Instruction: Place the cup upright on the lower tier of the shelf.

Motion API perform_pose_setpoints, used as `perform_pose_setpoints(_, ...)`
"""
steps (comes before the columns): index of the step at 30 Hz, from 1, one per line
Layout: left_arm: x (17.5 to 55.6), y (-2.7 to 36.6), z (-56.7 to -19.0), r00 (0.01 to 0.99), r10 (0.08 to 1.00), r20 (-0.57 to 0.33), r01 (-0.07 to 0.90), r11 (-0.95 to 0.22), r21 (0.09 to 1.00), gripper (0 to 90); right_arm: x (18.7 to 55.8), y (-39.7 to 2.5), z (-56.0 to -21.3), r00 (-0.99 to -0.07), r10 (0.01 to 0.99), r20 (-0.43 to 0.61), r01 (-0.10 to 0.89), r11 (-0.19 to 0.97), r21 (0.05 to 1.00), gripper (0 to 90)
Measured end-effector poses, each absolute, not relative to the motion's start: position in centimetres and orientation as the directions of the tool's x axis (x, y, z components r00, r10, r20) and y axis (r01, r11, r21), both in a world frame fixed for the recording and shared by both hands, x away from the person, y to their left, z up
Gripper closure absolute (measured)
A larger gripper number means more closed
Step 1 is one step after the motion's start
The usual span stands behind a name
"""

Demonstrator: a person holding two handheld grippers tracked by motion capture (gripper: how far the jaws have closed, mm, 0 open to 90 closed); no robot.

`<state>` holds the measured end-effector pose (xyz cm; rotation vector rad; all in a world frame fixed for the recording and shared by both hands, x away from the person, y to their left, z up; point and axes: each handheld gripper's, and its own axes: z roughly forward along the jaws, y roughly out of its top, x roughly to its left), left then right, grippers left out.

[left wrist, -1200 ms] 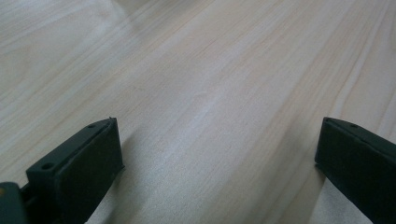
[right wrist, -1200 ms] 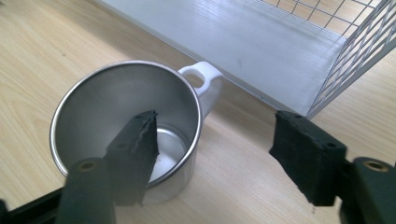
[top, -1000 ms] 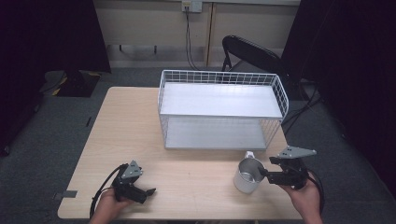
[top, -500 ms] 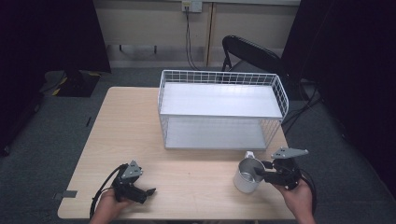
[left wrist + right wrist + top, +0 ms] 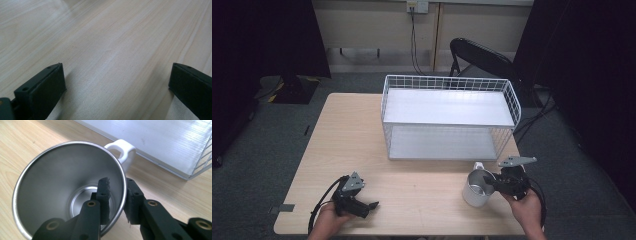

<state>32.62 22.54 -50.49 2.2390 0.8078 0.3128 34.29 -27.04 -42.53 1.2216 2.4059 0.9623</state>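
Where our right gripper clamps the steel mug's rim, one jaw inside, one outside, our left gripper rests spread wide on the table.

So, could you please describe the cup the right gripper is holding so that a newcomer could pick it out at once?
Start at the white wire basket at the far side of the wooden table. Just in front of its near right corner stands the metal cup, with the right gripper clamped on its rim. It is the one shiny steel vessel on the table, with a white handle.
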Motion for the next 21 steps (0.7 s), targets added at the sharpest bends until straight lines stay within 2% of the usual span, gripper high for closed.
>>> perform_pose_setpoints(6,32.61,22.54,-50.50,0.774,0.633,-0.016,0.457,-0.541,0.706,0.0,34.72,-27.01,-42.56,-0.602,0.797,0.049,0.615,0.424,0.665,81.0)
perform_pose_setpoints(21,32.62,22.54,-50.49,0.773,0.634,-0.015,0.458,-0.541,0.706,0.0,34.93,-26.90,-42.73,-0.611,0.790,0.044,0.606,0.432,0.667,81.3)
